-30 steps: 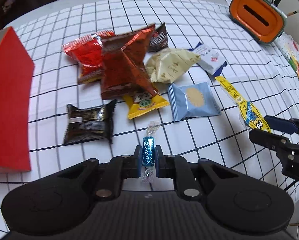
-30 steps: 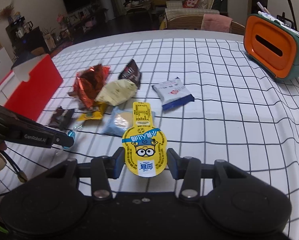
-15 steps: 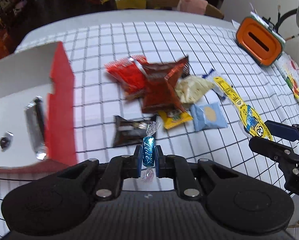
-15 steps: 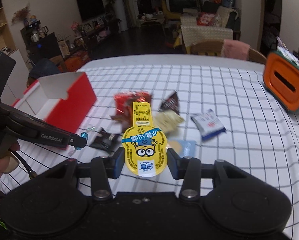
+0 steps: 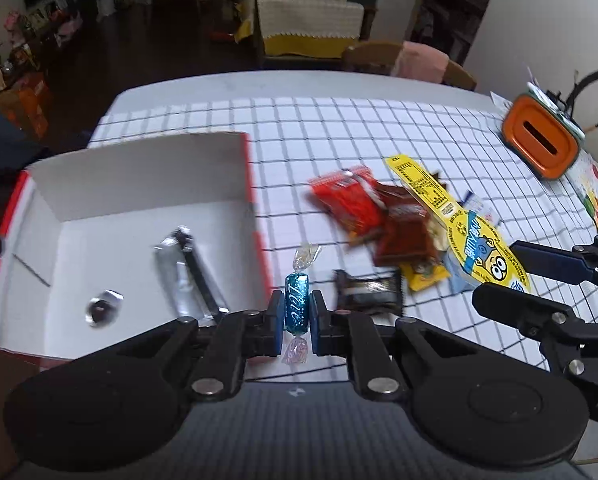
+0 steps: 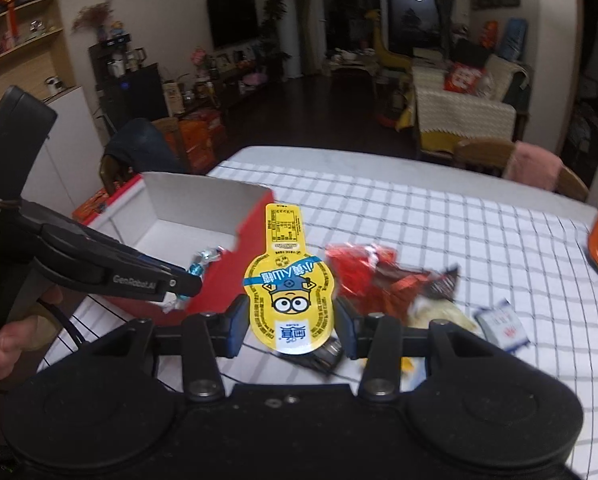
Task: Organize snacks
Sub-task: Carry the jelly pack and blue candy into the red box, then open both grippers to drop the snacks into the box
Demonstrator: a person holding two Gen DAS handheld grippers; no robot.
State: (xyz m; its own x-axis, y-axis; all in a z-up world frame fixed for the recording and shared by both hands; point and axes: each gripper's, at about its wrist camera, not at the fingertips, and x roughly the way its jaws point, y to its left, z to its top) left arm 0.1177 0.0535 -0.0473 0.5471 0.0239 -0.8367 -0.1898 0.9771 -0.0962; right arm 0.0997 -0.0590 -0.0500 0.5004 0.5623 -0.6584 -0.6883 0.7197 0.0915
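Note:
My left gripper is shut on a blue foil candy with clear twisted ends, held above the table near the right wall of the red box. The box is open, white inside, and holds a silver packet and a small round sweet. My right gripper is shut on a yellow cartoon snack pack, lifted over the snack pile; that pack shows in the left wrist view too. The left gripper with its candy hangs by the box.
A pile of snacks lies on the checked tablecloth: a red bag, a brown bag, a black bar, a yellow pack and a blue-white sachet. An orange holder stands far right. Chairs line the far edge.
Both grippers have risen and moved left toward the red box, each keeping its snack. The inside of the box has come into view; the snack pile now lies to the right.

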